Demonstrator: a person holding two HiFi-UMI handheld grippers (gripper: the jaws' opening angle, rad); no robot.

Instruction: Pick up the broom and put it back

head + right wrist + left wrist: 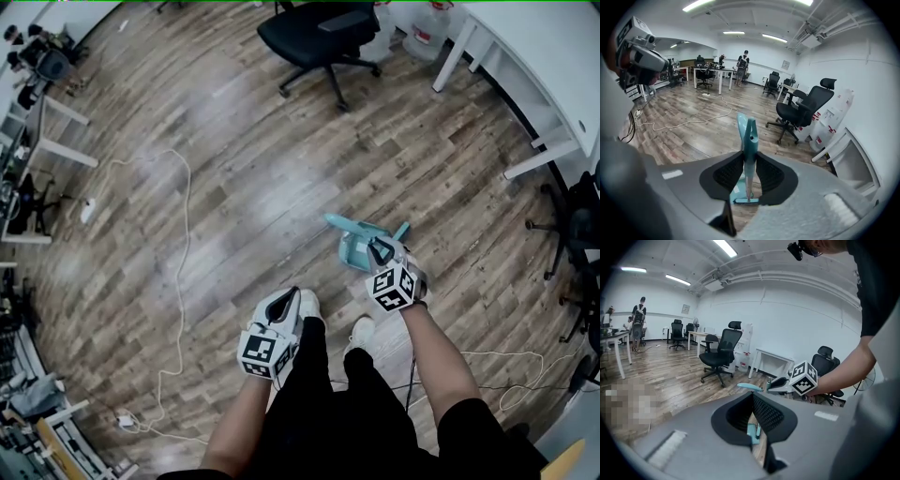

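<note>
The teal broom's handle (749, 133) stands upright between my right gripper's (749, 161) pads, which are shut on it. Its teal base (743, 194) shows below the jaws, over the wooden floor. In the head view the right gripper (382, 251) is at the teal broom and dustpan set (356, 246), just ahead of the person's feet. My left gripper (289, 302) hangs lower left of it, near the person's legs, with its fingertips together and nothing in them. From the left gripper (753, 401) I see the right gripper (780, 385) and the teal handle tip (750, 386).
A black office chair (319, 33) stands at the far middle, a white desk (534, 56) at the far right, more dark chairs (577, 234) at the right edge. A white cable (183, 234) runs across the wooden floor on the left to a power strip (127, 422).
</note>
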